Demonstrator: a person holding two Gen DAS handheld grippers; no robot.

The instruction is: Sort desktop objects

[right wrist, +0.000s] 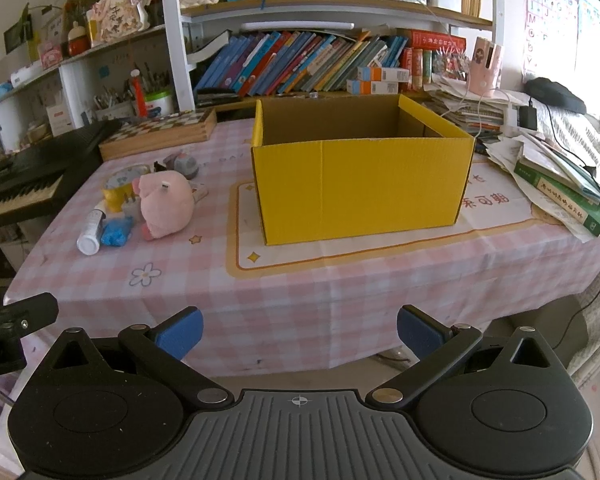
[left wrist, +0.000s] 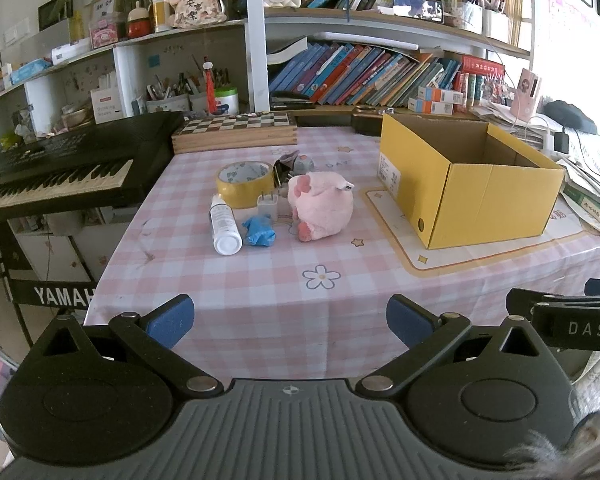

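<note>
A cluster of small things lies on the pink checked tablecloth (left wrist: 260, 292): a pink plush toy (left wrist: 320, 204) (right wrist: 166, 202), a yellow tape roll (left wrist: 245, 183) (right wrist: 120, 188), a white bottle (left wrist: 225, 224) (right wrist: 91, 232) on its side, a crumpled blue item (left wrist: 259, 231) (right wrist: 117, 231), a white charger plug (left wrist: 268, 205) and a grey toy (left wrist: 303, 164) (right wrist: 184, 165) behind. An open yellow cardboard box (left wrist: 472, 184) (right wrist: 360, 184) stands to their right, inside not visible. My left gripper (left wrist: 290, 322) is open at the table's near edge, facing the cluster. My right gripper (right wrist: 300, 334) is open, facing the box.
A black keyboard (left wrist: 60, 168) stands off the table's left side. A wooden chessboard box (left wrist: 236, 130) lies at the back. Stacked books and papers (right wrist: 556, 184) crowd the right edge, with cables. Shelves of books rise behind the table.
</note>
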